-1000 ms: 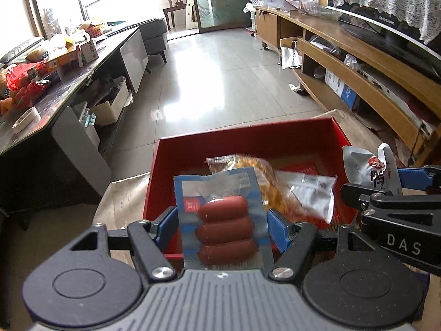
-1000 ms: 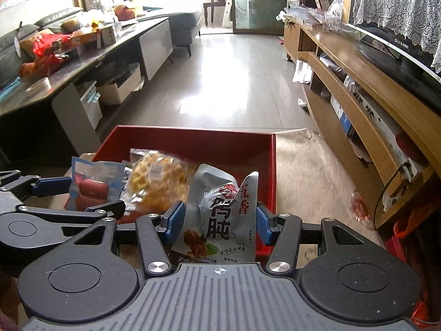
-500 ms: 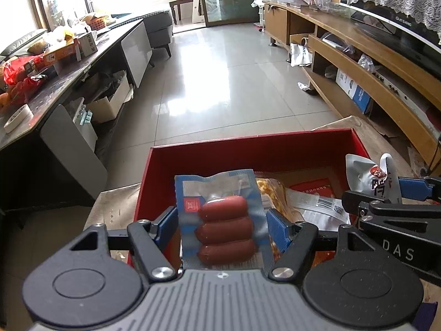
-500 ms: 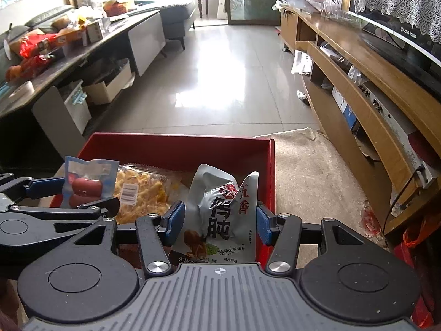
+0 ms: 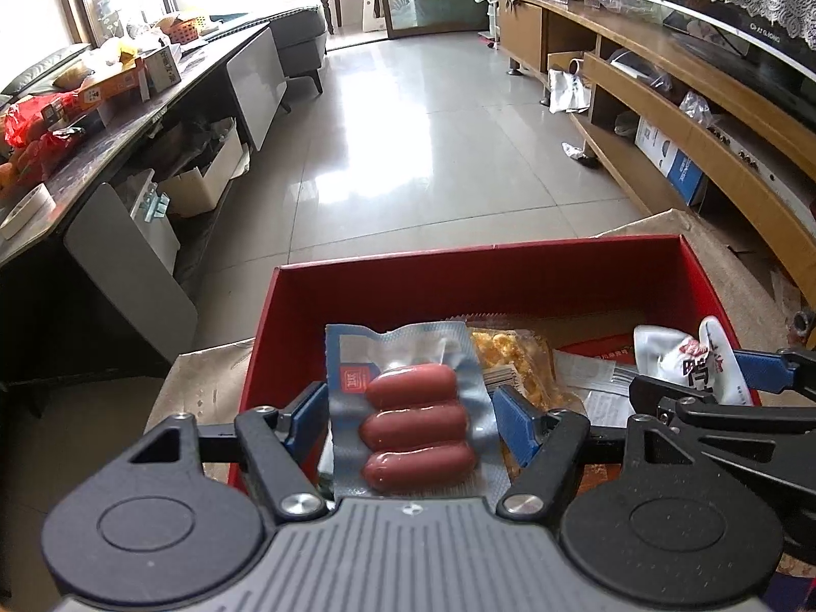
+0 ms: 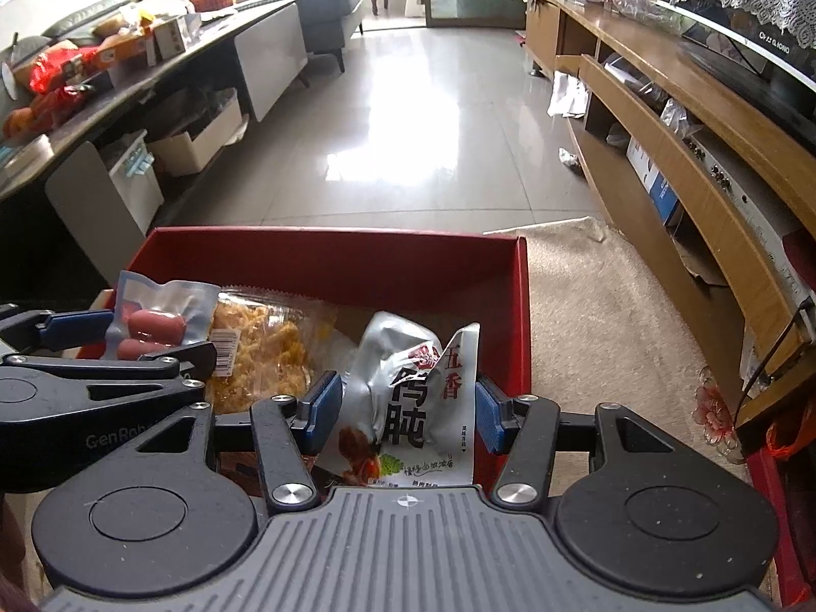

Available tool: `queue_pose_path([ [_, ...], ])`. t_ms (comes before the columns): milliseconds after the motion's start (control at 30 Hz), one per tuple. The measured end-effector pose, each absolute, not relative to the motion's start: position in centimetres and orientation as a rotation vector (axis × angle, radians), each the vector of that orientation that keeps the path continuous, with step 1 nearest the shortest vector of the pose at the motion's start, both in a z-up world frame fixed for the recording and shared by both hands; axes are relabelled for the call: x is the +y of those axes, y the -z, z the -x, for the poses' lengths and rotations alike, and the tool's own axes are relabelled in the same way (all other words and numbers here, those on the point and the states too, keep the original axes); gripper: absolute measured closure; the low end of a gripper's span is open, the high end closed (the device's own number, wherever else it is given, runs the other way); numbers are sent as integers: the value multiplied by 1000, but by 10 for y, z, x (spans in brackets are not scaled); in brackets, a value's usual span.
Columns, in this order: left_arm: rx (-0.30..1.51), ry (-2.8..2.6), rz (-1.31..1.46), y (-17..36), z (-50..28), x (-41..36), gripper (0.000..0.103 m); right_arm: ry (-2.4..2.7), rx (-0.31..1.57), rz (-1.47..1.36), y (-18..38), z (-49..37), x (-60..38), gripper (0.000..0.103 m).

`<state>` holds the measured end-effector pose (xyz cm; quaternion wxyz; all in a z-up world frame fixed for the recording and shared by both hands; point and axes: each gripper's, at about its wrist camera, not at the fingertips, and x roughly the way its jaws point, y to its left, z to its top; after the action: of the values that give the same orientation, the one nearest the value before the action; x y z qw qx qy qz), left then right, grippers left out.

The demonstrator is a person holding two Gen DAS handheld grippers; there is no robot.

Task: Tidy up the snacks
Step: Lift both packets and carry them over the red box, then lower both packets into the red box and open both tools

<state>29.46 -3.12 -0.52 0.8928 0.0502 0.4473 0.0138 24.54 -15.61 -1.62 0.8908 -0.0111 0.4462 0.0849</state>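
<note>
Two grippers over red box [image 5: 479, 275] | left gripper [image 5: 410, 415] clamping sausage pack [image 5: 408, 408] | right gripper [image 6: 408, 410] pinching silver pouch [image 6: 423, 387] | yellow snack bag [image 6: 265, 352] inside, 10 o'clock, seemingly flat

Tan mat [image 6: 602, 336] under red box [image 6: 515, 306], box's right wall along mat's bare stretch. Mat edge [image 5: 214, 382] showing left of box [image 5: 459, 280] too. Inside box: yellow snack bag [image 6: 265, 352] flat on bottom; clear wrapper [image 5: 586, 377] beside it. Pink wrapper [image 6: 714, 408] on mat's right edge. Tiled floor [image 5: 408, 153] beyond.
</note>
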Motion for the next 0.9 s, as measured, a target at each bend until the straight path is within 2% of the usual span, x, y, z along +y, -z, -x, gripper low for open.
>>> queue_pose_path([
  [433,954,-35,-114,9,-298,-31,34,-174,946,41,23,-248,-154,40],
  [767,963,-33,-113,6,-295,-31,33,-160,942,78,20,-243,-152,33],
  [900,950,-36,-113,1,-292,-31,29,-156,930,91,15,-238,-152,33],
])
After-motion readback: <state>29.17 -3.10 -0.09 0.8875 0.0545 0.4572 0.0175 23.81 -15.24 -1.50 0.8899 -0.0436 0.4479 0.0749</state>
